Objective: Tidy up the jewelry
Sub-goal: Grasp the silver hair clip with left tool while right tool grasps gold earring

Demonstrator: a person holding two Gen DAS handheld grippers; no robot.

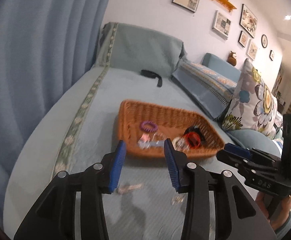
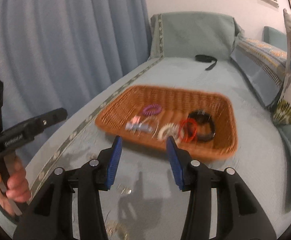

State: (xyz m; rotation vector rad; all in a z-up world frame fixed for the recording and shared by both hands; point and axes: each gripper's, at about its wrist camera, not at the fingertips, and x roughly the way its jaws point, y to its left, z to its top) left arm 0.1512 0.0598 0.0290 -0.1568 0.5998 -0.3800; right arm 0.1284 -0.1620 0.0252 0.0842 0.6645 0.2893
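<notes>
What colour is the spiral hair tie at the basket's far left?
Purple; the spiral hair tie shows best in the right wrist view.

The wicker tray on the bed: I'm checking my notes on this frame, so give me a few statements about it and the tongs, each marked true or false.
1. A purple coil hair tie lies inside the wicker tray. True.
2. The left tongs are shut on a bracelet. False: they are open, with nothing between them.
3. A red ring lies in the tray beside a black band. True.
4. The right tongs reach into the tray and touch the tie. False: they are open, on the near side of the tray.
5. The tray is empty. False: it holds several pieces.
6. Small pale pieces lie on the bed cover outside the tray. True.
</notes>
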